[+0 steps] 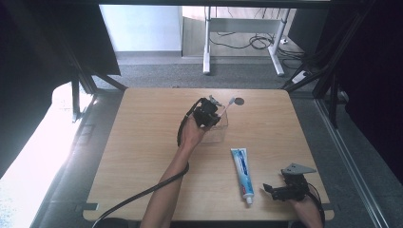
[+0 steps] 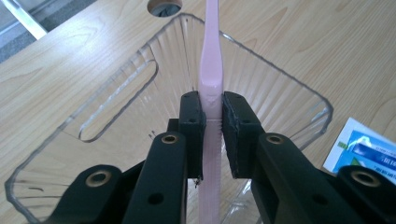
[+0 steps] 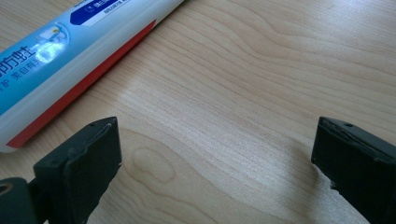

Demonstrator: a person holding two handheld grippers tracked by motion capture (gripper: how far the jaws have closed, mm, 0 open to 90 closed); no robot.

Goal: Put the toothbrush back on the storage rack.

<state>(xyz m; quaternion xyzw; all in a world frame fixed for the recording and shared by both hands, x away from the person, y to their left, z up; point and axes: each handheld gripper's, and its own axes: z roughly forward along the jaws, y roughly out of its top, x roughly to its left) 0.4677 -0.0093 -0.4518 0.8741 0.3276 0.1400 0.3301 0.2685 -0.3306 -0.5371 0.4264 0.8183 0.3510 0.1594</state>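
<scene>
My left gripper (image 2: 212,109) (image 1: 211,108) is shut on a pale pink toothbrush (image 2: 211,70), its pads pressing both sides of the handle. The brush hangs over the open mouth of a clear ribbed plastic cup (image 2: 116,88) (image 1: 216,129) near the table's middle; its head (image 1: 232,100) sticks out toward the far edge. A blue and white toothpaste tube (image 1: 242,172) (image 3: 60,51) lies flat on the table to the right of the cup. My right gripper (image 3: 215,154) (image 1: 273,191) rests open near the front right corner, just beside the tube's cap end, with bare wood between its jaws.
The wooden table (image 1: 142,142) has a round cable hole (image 1: 239,101) (image 2: 164,5) near its far edge. Grey floor, a white desk frame (image 1: 237,42) and loose cables lie beyond the table. A cable (image 1: 142,194) trails from the left gripper across the front of the table.
</scene>
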